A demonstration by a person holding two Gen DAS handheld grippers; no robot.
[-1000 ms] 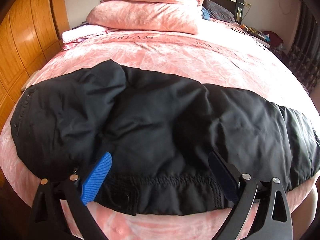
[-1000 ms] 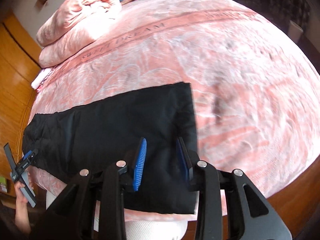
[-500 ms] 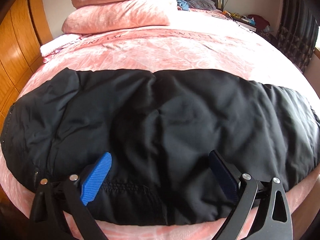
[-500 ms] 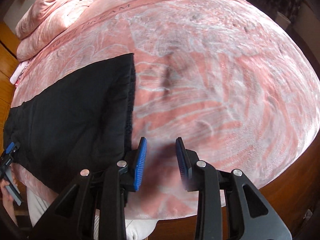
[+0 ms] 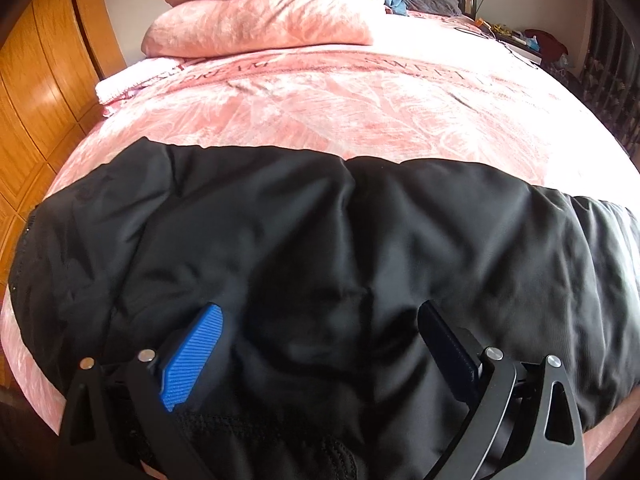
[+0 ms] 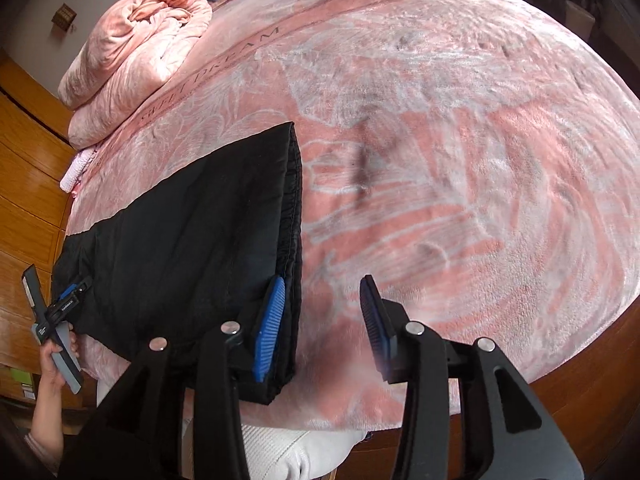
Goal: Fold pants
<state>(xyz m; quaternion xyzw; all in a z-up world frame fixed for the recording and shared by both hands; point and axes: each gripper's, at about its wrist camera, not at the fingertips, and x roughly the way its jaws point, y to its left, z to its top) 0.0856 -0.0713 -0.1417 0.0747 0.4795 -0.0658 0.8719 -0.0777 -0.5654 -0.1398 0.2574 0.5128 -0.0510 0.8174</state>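
Black pants lie flat across the near edge of the pink bed; their hem end shows in the right wrist view. My left gripper stands wide open over the waist end, with fabric beneath and nothing pinched. It also appears in the right wrist view as the left gripper, held by a hand at the pants' far left end. My right gripper is opening its jaws at the hem corner. Its left finger overlaps the hem edge, its right finger is over bare blanket, and the pads press on nothing.
A pink blanket covers the bed. Folded pink quilts are stacked at the head, with a white towel beside them. A wooden wardrobe stands close on the left. Clutter lies at the far side.
The left gripper slid forward over the pants, so the waistband now sits under it. The right gripper shifted from above the hem to its right edge, and its jaws widened.
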